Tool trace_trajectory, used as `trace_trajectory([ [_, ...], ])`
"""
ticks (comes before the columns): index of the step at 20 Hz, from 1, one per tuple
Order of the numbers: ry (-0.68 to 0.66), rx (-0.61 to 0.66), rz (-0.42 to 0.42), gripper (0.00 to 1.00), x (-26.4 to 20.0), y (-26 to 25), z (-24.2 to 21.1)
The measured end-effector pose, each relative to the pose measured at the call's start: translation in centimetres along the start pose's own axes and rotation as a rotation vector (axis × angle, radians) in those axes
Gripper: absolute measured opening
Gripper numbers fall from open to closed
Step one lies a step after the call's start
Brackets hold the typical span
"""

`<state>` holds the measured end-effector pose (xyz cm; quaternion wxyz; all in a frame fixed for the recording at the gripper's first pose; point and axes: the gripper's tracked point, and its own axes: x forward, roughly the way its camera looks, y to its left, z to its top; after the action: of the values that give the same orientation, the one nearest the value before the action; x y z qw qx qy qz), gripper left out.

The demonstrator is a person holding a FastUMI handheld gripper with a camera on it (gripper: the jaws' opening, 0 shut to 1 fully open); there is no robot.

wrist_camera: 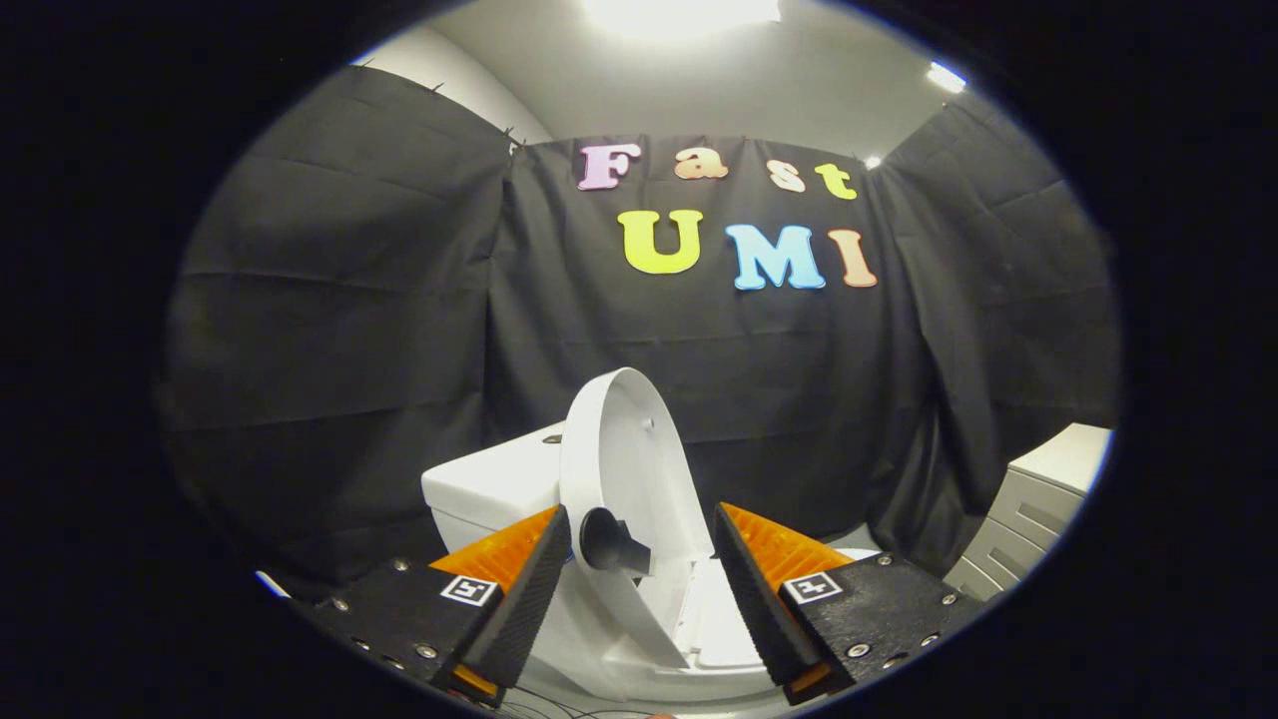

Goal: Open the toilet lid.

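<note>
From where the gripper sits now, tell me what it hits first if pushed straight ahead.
Probably the raised toilet lid, standing between and just beyond the open jaws of the gripper; its dark knob looks nearest, though depth is unclear.

1. The white plastic toilet lid [624,469] stands raised, just ahead of the gripper [639,544], between its spread fingers.
2. The white ceramic cistern [489,489] sits behind the lid, to its left.
3. A grey drawer cabinet [1038,509] stands well apart, right of the toilet.
</note>
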<state>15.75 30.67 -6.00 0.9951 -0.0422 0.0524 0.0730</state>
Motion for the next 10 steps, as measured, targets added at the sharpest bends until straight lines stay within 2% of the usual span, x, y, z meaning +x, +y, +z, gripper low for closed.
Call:
trace_trajectory([
  [4,-0.050,0.016,0.035,0.93,-2.4,-2.2,2.5],
  [10,-0.043,0.011,-0.007,0.93,-4.5,-8.2,4.0],
])
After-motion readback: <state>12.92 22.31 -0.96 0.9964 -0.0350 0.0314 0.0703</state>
